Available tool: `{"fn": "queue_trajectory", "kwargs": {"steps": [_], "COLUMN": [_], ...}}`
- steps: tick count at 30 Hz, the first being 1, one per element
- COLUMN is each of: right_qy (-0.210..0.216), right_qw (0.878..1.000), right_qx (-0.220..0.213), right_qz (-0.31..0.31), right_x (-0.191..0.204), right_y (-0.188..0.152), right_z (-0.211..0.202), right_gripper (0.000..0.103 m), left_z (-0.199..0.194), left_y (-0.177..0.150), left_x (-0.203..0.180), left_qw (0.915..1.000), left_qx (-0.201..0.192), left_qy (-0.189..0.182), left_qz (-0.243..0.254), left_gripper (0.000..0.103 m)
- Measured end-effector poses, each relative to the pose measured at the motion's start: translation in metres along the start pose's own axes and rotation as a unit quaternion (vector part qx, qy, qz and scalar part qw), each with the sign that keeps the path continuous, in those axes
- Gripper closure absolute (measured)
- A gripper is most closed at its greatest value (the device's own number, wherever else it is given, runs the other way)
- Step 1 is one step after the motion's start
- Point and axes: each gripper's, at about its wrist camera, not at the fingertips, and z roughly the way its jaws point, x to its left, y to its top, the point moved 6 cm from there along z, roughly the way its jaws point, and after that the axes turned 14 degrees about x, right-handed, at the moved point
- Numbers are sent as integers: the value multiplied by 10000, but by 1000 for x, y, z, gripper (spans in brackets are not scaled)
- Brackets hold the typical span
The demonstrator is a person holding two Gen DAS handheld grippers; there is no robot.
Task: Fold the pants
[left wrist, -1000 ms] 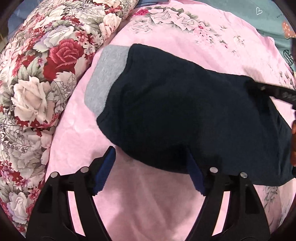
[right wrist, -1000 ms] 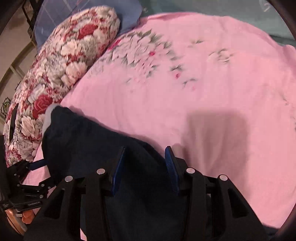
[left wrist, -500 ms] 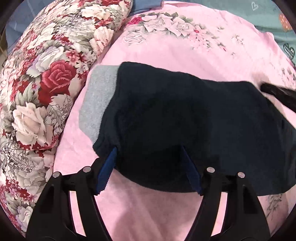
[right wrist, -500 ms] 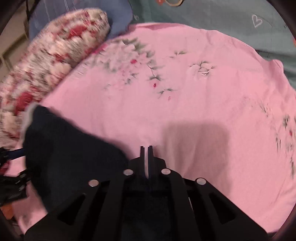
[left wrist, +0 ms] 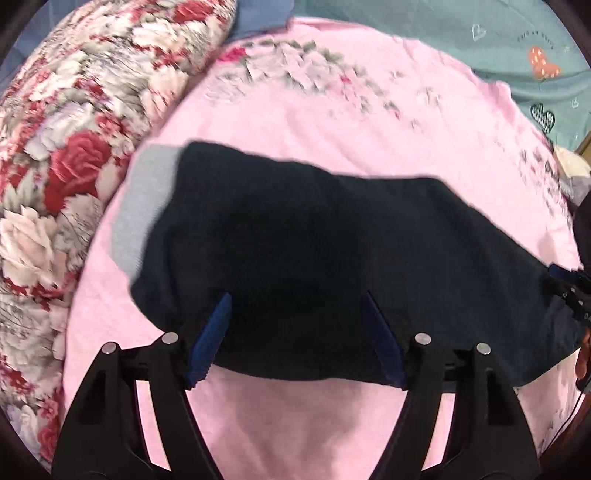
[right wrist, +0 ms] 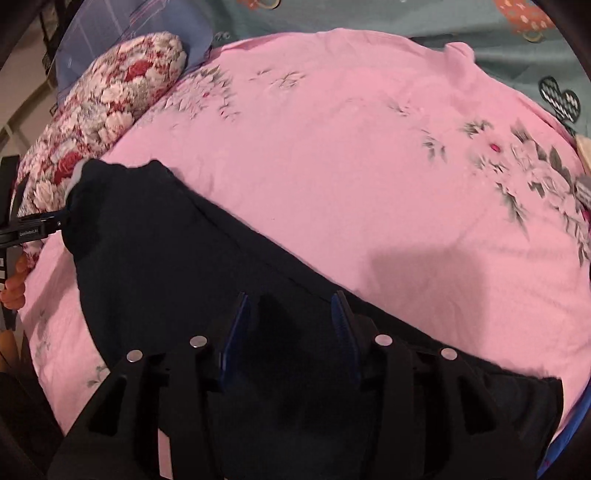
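Note:
Dark navy pants (left wrist: 314,251) with a grey waistband (left wrist: 142,206) lie folded lengthwise on a pink floral sheet (left wrist: 332,122). My left gripper (left wrist: 295,325) is open, its blue pads (left wrist: 210,339) straddling the near edge of the pants close to the waistband end. My right gripper (right wrist: 291,325) is open over the other part of the pants (right wrist: 177,266), fingers spread above the dark cloth. The right gripper's tip shows at the right edge of the left wrist view (left wrist: 569,284). The left gripper shows at the left edge of the right wrist view (right wrist: 33,229).
A rose-patterned pillow (left wrist: 74,129) lies along the left of the sheet, also in the right wrist view (right wrist: 110,99). A teal bedcover with hearts (left wrist: 498,40) lies beyond the pink sheet. A blue cloth (right wrist: 129,33) sits behind the pillow.
My right gripper shut half a second ago and has opened again over the pants. My left gripper has moved forward so that its pads now reach over the pants' edge.

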Motion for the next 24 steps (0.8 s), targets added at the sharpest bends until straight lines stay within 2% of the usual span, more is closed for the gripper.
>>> {"fn": "queue_trajectory", "kwargs": {"steps": [1, 2, 4, 6, 7, 9, 11, 14, 17, 19, 20, 21, 22, 24], "right_qy": [-10, -54, -317, -398, -404, -368, -359, -483, -364, -840, -932, -838, -732, -521], "right_qw": [9999, 9995, 9975, 9957, 9954, 9958, 9962, 9965, 9988, 9963, 9956, 9965, 9973, 9974], "right_qx": [66, 138, 177, 205, 233, 298, 290, 132, -84, 20, 17, -2, 3, -216], "right_qz": [-100, -276, -606, -809, -841, -786, -742, -676, -305, -154, -98, -18, 95, 445], "right_x": [4, 10, 19, 24, 23, 17, 13, 10, -4, -14, -17, -19, -21, -31], "right_y": [2, 4, 5, 7, 6, 9, 7, 9, 14, 14, 14, 13, 11, 2], "right_z": [4, 9, 14, 15, 15, 14, 10, -1, -9, 7, 14, 12, 8, -15], "right_gripper": [60, 68, 70, 72, 76, 93, 100, 101, 101, 101, 101, 99, 97, 78], "left_z": [2, 3, 6, 9, 9, 10, 11, 11, 14, 18, 18, 17, 15, 11], "left_y": [-1, -2, -5, -5, -5, -4, -4, -5, -5, -4, -4, -4, -4, -6], "left_x": [-1, -2, -4, -5, -5, -4, -3, -2, -3, -3, -3, -3, -3, -1], "left_qw": [10000, 9999, 9999, 9998, 9998, 9998, 9999, 9999, 9997, 9994, 9993, 9993, 9993, 9995], "left_qx": [-3, -39, -42, 4, 24, 49, 70, 76, 70, 99, 118, 112, 100, 108], "left_qy": [76, 135, 156, 188, 203, 170, 135, 140, 224, 317, 330, 337, 334, 274], "left_qz": [16, 23, 31, 45, 45, 12, -5, -12, 31, 91, 98, 108, 124, 114], "left_gripper": [29, 29, 29, 27, 27, 26, 25, 25, 25, 25, 25, 25, 25, 25]}}
